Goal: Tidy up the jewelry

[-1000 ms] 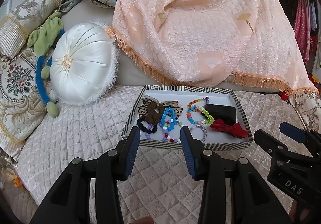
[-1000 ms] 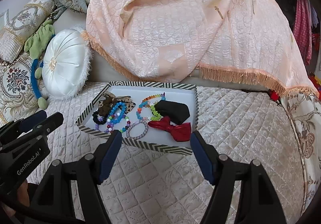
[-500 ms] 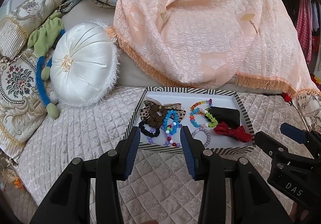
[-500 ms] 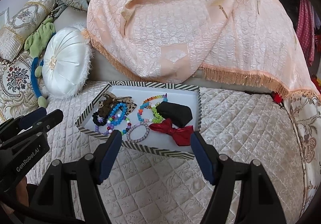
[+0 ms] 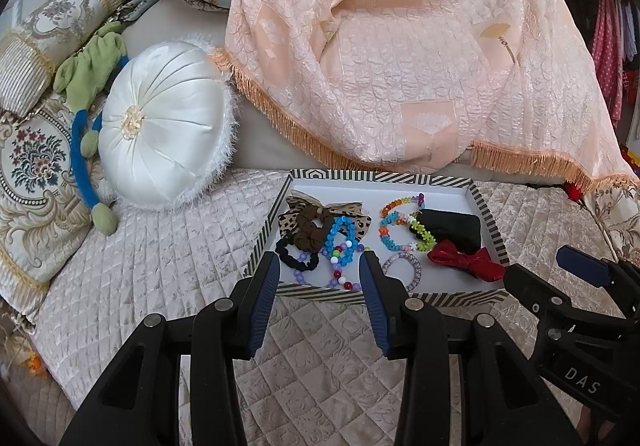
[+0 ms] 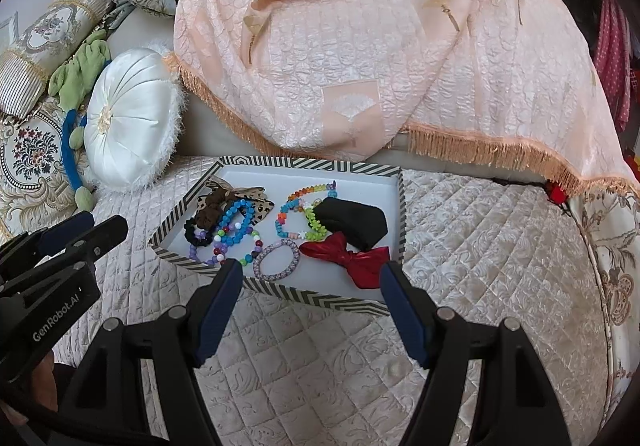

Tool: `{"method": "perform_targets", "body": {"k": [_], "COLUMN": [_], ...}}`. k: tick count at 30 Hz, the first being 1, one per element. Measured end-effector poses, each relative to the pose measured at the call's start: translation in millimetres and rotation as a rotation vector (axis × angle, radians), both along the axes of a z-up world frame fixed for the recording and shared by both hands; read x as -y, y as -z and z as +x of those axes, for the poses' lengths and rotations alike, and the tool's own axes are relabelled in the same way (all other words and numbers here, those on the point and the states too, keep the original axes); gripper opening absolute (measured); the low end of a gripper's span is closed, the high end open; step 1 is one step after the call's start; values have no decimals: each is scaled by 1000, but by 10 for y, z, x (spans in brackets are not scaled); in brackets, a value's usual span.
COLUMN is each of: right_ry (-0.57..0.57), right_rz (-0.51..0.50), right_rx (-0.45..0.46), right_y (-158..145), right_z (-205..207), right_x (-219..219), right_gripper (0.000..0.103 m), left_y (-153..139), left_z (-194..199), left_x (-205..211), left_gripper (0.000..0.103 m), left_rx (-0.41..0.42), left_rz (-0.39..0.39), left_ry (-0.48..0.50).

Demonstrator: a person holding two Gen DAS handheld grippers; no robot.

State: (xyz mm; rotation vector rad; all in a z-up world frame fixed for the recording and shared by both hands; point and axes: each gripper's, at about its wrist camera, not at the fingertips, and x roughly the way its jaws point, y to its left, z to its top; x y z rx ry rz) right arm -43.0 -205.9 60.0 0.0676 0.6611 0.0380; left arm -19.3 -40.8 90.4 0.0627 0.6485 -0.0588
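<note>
A striped tray (image 5: pixel 384 177) with a white floor sits on the quilted sofa seat. In it lie a brown scrunchie (image 5: pixel 312 230) on a leopard bow, a blue bead bracelet (image 5: pixel 340 234), a rainbow bead bracelet (image 5: pixel 400 222), a black pouch (image 5: pixel 452 226), a red bow (image 5: pixel 468 262) and a lilac bracelet (image 6: pixel 277 260). My left gripper (image 5: pixel 319 266) hovers open over the tray's near left rim, holding nothing. My right gripper (image 6: pixel 312 270) is open wider, near the tray's (image 6: pixel 304 163) front rim, with the red bow (image 6: pixel 352 258) just beyond it. Neither touches anything.
A peach fringed throw (image 5: pixel 400 66) drapes the sofa back behind the tray. At left lean a round white cushion (image 5: pixel 164 126), a green and blue soft toy (image 5: pixel 88 74) and patterned pillows (image 5: pixel 36 162). Quilted seat (image 6: pixel 480 246) stretches right of the tray.
</note>
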Motion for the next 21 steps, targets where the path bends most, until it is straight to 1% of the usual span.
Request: {"method": "perform_targets", "body": {"k": [13, 21], "right_ry": [-7, -10], "right_rz": [0, 8], "right_rx": [-9, -15], "right_y": [15, 43], "right_z": [-4, -3], "right_x": [-26, -3], "right_gripper": [75, 75], "left_y": [31, 46], "left_z": [1, -6], "left_x": [-1, 8], "left_gripper": [28, 28], "left_rx": [-15, -3], "left_rz": [-9, -5], "left_ry": [5, 11]}}
